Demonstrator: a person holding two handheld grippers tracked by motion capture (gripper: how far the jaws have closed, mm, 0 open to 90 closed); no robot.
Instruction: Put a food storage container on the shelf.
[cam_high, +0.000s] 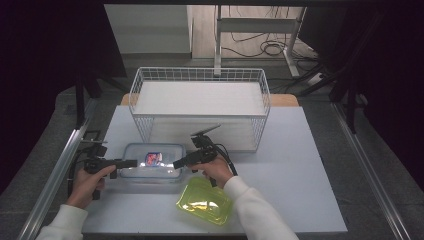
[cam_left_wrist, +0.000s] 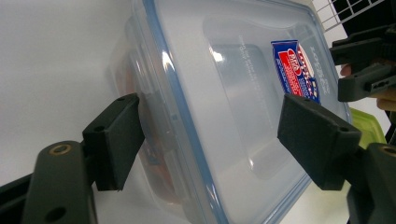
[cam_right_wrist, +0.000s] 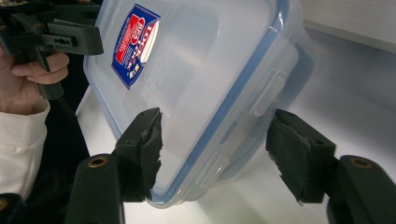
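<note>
Clear rectangular plastic food box with blue-sealed lid (cam_high: 152, 162) at 7 o'clock of the table, at 11 o'clock of the yellow-green lid (cam_high: 204, 201). Left gripper (cam_left_wrist: 210, 140) and right gripper (cam_right_wrist: 217, 149) straddling opposite ends, jaws apart, not clamped. Close both evenly over the side latches.

grey floor (cam_high: 350, 150), dark curtains (cam_high: 45, 60) at both sides, cables (cam_high: 265, 47) beyond the white table (cam_high: 300, 165)

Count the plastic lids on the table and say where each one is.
2. A clear lid with a blue seal sits on the container between the two grippers; a yellow-green lid lies loose on the table, under the right forearm.
</note>
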